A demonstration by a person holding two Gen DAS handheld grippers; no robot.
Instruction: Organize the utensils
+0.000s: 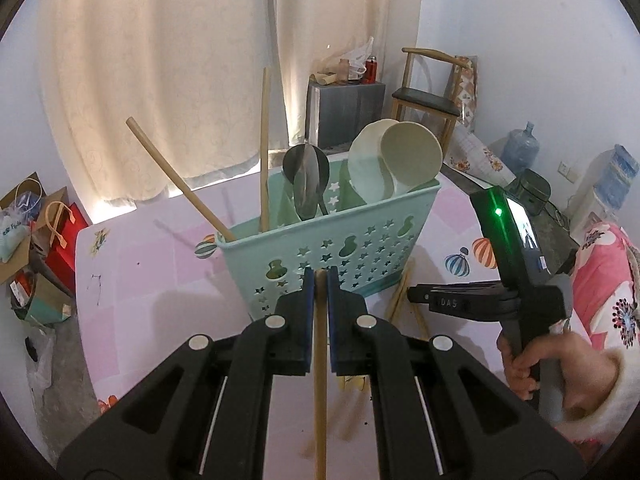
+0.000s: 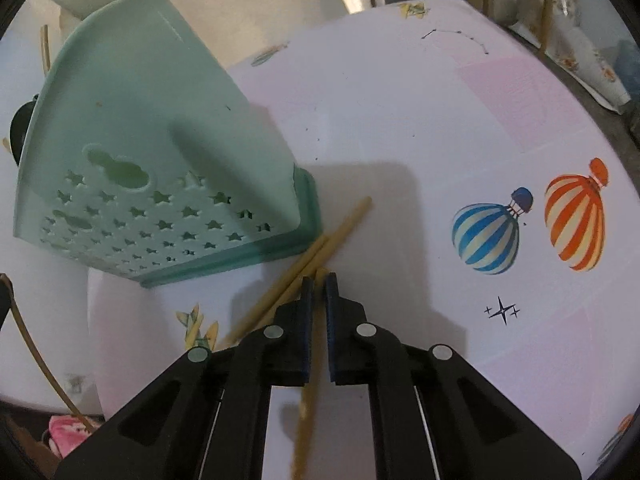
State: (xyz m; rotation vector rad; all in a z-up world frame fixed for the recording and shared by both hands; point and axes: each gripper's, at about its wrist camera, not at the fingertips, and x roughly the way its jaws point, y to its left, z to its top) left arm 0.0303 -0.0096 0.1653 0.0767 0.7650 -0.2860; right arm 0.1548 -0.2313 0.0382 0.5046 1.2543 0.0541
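Both grippers clamp one chopstick each: left gripper (image 1: pixel 319 280) before the caddy (image 1: pixel 332 240), right gripper (image 2: pixel 319 282) low over the table (image 2: pixel 400 120). Spoons and two chopsticks already stand inside; two chopsticks (image 2: pixel 320 248) remain lying beside its base.

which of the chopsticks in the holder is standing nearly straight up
The chopstick beside the metal spoon stands near upright; the other chopstick leans far left.
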